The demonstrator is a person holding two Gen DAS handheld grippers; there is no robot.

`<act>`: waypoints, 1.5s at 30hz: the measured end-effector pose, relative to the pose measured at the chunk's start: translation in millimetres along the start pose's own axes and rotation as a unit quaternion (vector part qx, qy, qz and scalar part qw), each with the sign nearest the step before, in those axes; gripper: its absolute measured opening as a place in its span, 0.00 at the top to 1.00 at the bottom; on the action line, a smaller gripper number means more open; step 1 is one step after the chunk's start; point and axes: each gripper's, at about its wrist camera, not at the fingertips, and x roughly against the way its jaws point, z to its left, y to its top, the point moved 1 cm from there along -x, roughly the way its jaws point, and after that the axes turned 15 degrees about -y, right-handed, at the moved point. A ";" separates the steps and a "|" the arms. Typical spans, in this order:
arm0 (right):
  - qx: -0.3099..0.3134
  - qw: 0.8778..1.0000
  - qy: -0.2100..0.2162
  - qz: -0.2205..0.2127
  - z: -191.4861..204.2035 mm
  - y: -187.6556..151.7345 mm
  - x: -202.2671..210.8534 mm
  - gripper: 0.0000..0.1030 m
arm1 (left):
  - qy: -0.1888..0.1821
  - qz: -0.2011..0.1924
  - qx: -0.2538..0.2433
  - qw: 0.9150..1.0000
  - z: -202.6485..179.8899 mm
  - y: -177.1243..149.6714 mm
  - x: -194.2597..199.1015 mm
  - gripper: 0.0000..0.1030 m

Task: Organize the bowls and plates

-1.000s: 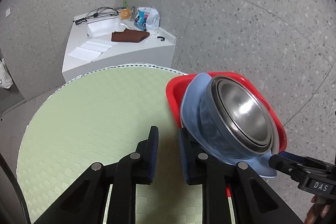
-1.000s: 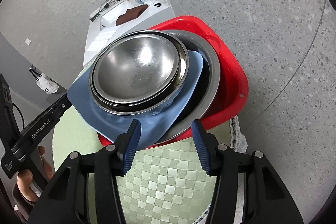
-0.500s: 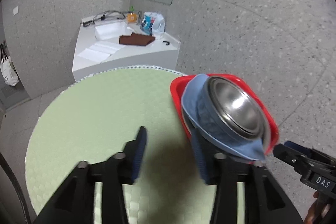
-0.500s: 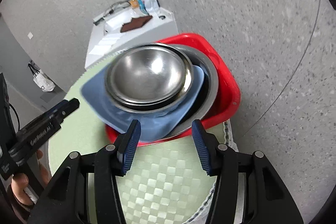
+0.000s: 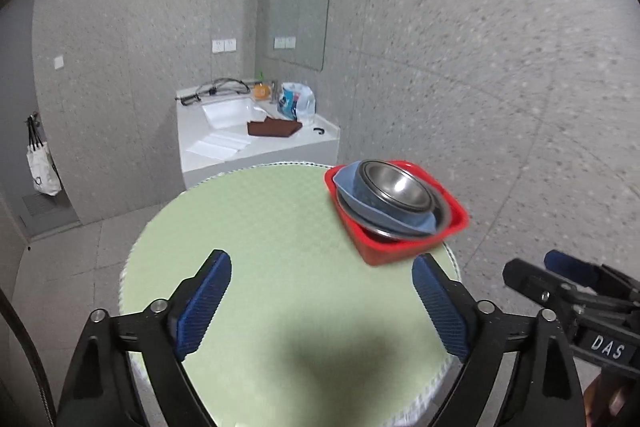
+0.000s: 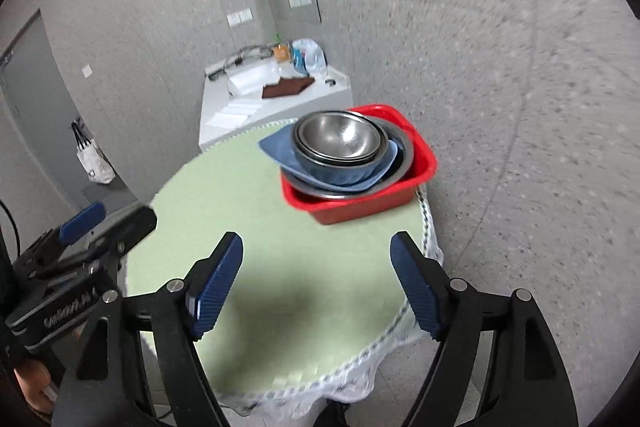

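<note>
Round table (image 5: 256,267) with green checked cloth: most of the top is bare, so there's free room to sort into. Everything sits in one red basin (image 6: 416,163) parked at the far right edge of the table, likely a collection bin to keep dishes from sliding off.

Inside the basin, nested big to small: wide steel bowl (image 6: 404,155) at the bottom, blue plate (image 6: 280,149) over it, tilted with its corner hanging out past the rim toward the table centre, then a blue bowl (image 6: 340,175), then steel bowls (image 6: 340,135) on top. Nesting saves space, but the tilt looks marginal to me.

Left gripper (image 5: 320,303): jaws have just been opening, now spread wide, nothing between them. Right gripper (image 6: 316,287): same, jaws just opened further, empty. Both hang above the near side of the table, well apart from the basin, pointing down at it. Reads as stack released, hands clear.
</note>
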 end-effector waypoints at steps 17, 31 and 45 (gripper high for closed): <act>-0.007 0.996 -0.007 -0.089 -15.1 -88.4 190.8 0.08 | 0.038 -0.059 -0.032 0.997 -103.3 -108.1 251.0 0.01; 0.035 0.989 0.020 -0.144 -48.2 -152.4 297.2 0.00 | 0.087 -0.099 -0.015 0.991 -201.1 -199.8 386.0 0.01; 0.032 0.984 0.033 -0.171 -56.6 -196.0 370.0 0.00 | 0.096 -0.125 -0.018 0.987 -241.0 -236.0 468.8 0.01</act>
